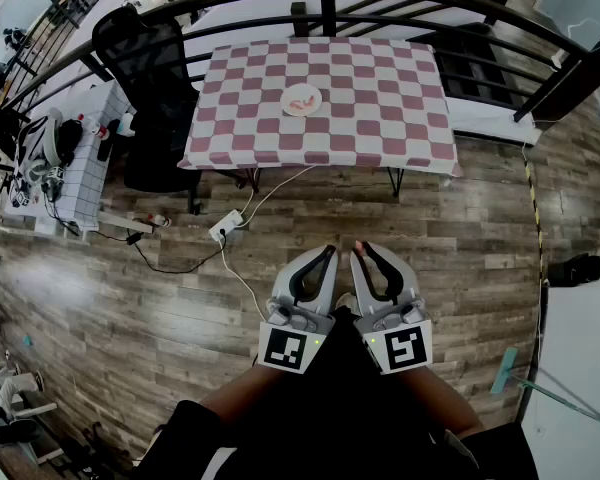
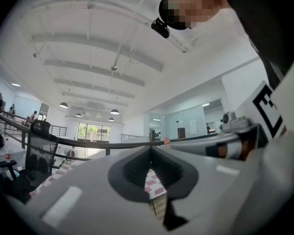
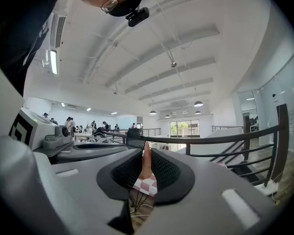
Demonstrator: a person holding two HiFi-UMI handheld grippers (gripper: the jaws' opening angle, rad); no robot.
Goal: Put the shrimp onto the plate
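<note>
Plate [image 1: 287, 104] already has shrimp [image 1: 303, 97] on it, I think. Left tongs [image 1: 331, 251] closed, empty; right tongs [image 1: 360, 248] pinch a pink bit [image 3: 145, 163], maybe one more to deliver.

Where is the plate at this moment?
In the head view the plate lies on the checkered table, near its middle and a little to the left. The black chair stands at the table's left end.

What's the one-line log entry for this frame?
phase: standing back from checkered table | left gripper: shut, empty | right gripper: shut on shrimp | plate: on table, pink pieces on it
</note>
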